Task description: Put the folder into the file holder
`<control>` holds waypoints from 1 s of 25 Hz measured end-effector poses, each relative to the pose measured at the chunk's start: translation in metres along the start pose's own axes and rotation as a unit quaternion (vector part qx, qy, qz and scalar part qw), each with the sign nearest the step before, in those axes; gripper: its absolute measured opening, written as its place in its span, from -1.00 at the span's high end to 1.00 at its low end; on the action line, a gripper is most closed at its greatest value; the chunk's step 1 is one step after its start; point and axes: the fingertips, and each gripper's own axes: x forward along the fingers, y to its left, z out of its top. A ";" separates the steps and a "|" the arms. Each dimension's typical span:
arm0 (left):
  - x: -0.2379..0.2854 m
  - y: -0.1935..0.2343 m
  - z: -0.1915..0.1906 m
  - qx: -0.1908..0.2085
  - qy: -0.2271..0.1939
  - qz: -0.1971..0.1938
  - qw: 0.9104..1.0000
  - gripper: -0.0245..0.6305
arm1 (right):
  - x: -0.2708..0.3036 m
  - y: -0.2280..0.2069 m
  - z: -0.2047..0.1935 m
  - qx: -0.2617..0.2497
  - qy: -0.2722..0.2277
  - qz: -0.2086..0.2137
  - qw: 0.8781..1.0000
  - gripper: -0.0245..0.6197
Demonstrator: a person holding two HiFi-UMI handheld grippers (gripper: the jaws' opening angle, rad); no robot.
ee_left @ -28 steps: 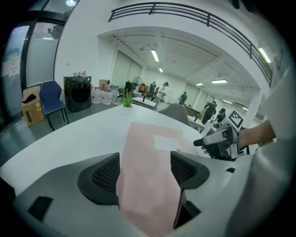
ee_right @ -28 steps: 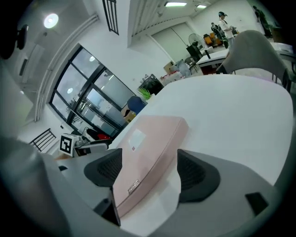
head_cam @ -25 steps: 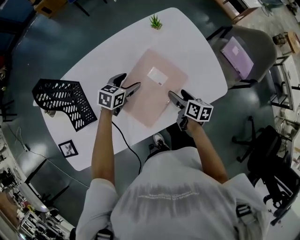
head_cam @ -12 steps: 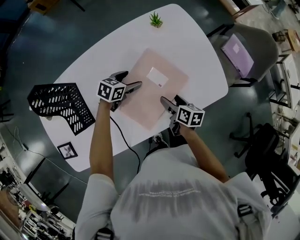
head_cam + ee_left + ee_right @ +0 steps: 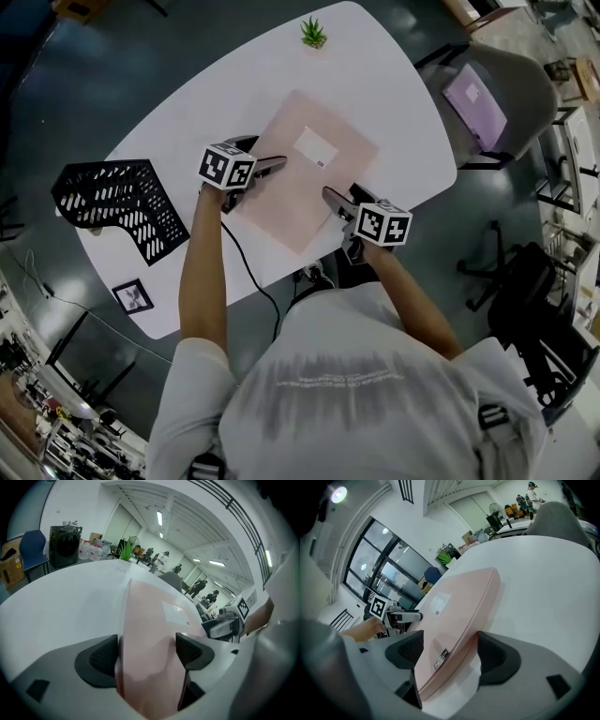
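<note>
Folder (image 5: 305, 173) update: the pink one is lying flat in the middle of my big white desk (image 5: 394, 84), turned cornerwise to me so it looks like a diamond from the head view. Off the desk at about 2 o'clock there's a grey chair (image 5: 525, 89) with a purple folder (image 5: 473, 101) on the seat.

Black mesh file holder (image 5: 117, 202) sits on the desk out at 9 o'clock from the pink folder, well apart from it, near the desk's edge.

My left gripper (image 5: 147, 653) is at the folder's 10 o'clock edge. Its jaws have just been opening and now stand wide, with that edge of the folder running between the pads, so it's straddled and not pinched. My right gripper (image 5: 451, 652) is at the folder's 4 o'clock edge, jaws also wide. The folder's edge runs between them there too, and I can see bare desk between the folder and the pad on the right in the right gripper view. So neither gripper is clamping anything.

Small stuff:
- a little green plant (image 5: 314, 33) at the 12 o'clock end of the desk
- a square marker card (image 5: 133, 295) at about 8 o'clock, close to the near desk edge
- a black cable (image 5: 253, 281) running off the near edge under my left arm
- a white label (image 5: 314, 150) on the folder's cover, toward 12 o'clock
</note>
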 end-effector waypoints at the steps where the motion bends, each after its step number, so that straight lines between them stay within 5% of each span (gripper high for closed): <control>1: 0.000 0.000 0.000 0.001 0.000 0.000 1.000 -0.26 | 0.000 0.000 0.000 0.007 -0.003 0.000 1.000 -0.21; 12: 0.000 -0.001 -0.002 0.004 -0.003 0.006 1.000 -0.26 | -0.007 -0.002 0.010 0.081 -0.061 0.009 0.995 -0.15; 25: -0.001 0.001 0.000 -0.006 -0.008 0.002 1.000 -0.26 | -0.022 0.008 0.033 0.207 -0.154 0.092 0.962 -0.25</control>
